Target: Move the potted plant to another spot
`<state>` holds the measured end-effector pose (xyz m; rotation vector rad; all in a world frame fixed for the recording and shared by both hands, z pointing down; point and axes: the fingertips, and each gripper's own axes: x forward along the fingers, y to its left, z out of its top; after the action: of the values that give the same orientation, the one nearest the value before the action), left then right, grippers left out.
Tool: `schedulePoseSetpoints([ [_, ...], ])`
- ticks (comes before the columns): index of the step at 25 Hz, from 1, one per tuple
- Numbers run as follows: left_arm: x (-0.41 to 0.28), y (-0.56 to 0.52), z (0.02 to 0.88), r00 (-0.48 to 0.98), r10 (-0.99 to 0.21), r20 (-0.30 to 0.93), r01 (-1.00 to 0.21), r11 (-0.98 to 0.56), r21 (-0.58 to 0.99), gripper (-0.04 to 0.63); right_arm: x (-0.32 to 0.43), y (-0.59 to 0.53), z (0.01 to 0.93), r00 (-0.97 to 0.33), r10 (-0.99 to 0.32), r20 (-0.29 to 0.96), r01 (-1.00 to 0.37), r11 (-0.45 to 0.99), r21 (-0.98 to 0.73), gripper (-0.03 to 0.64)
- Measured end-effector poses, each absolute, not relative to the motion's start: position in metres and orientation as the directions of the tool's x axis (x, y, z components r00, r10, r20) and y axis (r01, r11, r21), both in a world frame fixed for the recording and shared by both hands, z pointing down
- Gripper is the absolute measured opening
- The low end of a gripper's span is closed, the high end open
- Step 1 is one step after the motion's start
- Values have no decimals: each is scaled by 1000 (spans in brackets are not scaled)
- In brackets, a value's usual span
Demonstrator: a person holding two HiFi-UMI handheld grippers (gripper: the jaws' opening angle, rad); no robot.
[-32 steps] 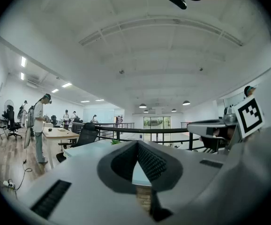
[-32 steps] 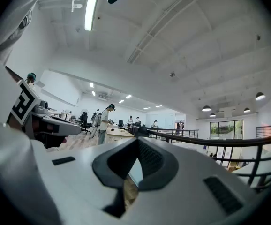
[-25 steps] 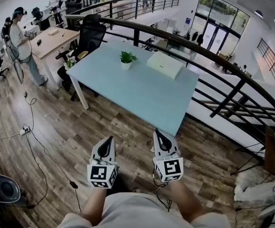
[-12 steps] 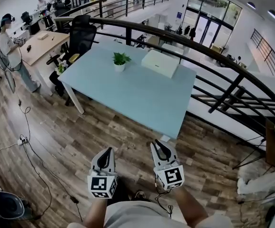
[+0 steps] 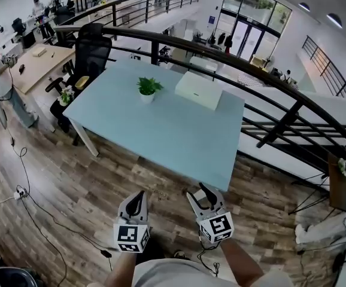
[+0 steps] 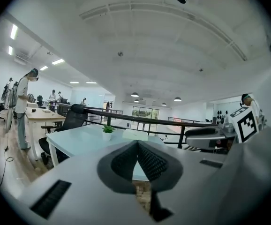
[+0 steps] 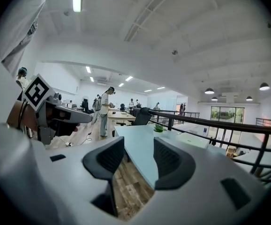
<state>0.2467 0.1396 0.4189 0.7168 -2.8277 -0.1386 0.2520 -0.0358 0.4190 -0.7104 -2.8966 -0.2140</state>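
A small potted plant [image 5: 147, 89] with green leaves in a white pot stands on the far half of a pale blue table [image 5: 161, 130]; it also shows small in the left gripper view [image 6: 107, 131] and in the right gripper view [image 7: 159, 128]. Both grippers hang over the wooden floor, well short of the table's near edge. My left gripper [image 5: 138, 197] is shut with nothing in it, pads touching. My right gripper [image 5: 202, 190] is open; its jaws have just been opening and nothing is between them.
A flat white box [image 5: 198, 90] lies on the table right of the plant. A black office chair [image 5: 89, 52] stands at the table's far left corner. A dark railing [image 5: 269, 88] runs behind the table. Cables [image 5: 23, 190] trail on the floor at left. People stand at desks far left.
The table has come closer and both grippers have moved toward it. The right gripper's jaws have parted; the left stays shut.
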Motion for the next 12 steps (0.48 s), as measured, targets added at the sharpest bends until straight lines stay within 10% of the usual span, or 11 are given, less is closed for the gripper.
schedulePoseSetpoints([
  [12, 157, 212, 414, -821, -538, 194, -522, 843, 132, 12, 175, 27, 417, -890, 409, 203, 432, 898, 84, 201],
])
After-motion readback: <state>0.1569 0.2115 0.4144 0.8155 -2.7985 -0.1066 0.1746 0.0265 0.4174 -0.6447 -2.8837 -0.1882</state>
